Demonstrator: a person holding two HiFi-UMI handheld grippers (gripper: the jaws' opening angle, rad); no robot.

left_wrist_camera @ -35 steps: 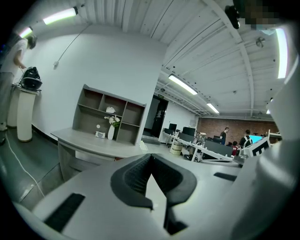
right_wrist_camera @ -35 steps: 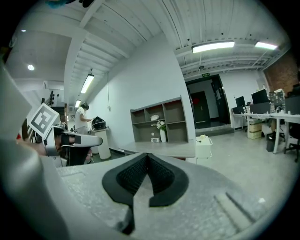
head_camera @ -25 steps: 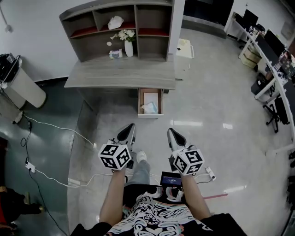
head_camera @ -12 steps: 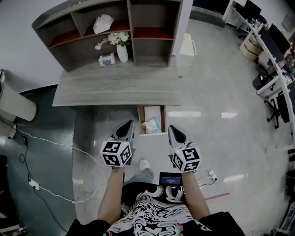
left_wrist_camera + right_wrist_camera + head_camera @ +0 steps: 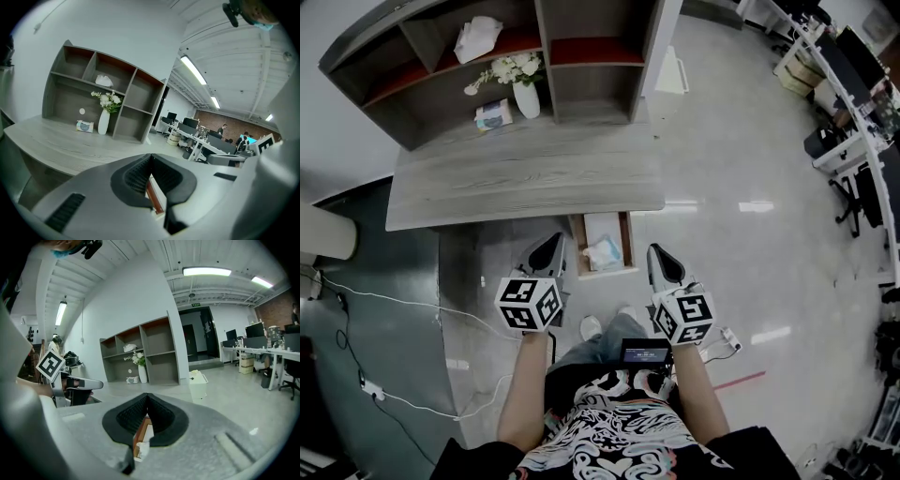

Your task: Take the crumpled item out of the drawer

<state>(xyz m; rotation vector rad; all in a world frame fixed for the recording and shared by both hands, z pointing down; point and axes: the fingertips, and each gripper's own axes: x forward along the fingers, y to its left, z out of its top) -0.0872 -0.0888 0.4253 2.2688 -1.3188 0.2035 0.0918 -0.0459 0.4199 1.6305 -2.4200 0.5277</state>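
Stepping closer, the left tongs (image 5: 552,246) and right tongs (image 5: 658,257), both closed and empty, now flank the drawer (image 5: 627,242), crumpled item (image 5: 604,253) at twelve o'clock.

A pale crumpled item (image 5: 603,253) lies near the front of the pulled-open drawer (image 5: 625,242).

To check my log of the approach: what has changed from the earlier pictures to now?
The person has stepped toward the desk; the open drawer now lies between the left claw and right claw in the head view. Nothing taken or released. Both claws stay shut, empty; the crumpled item stays in the drawer.
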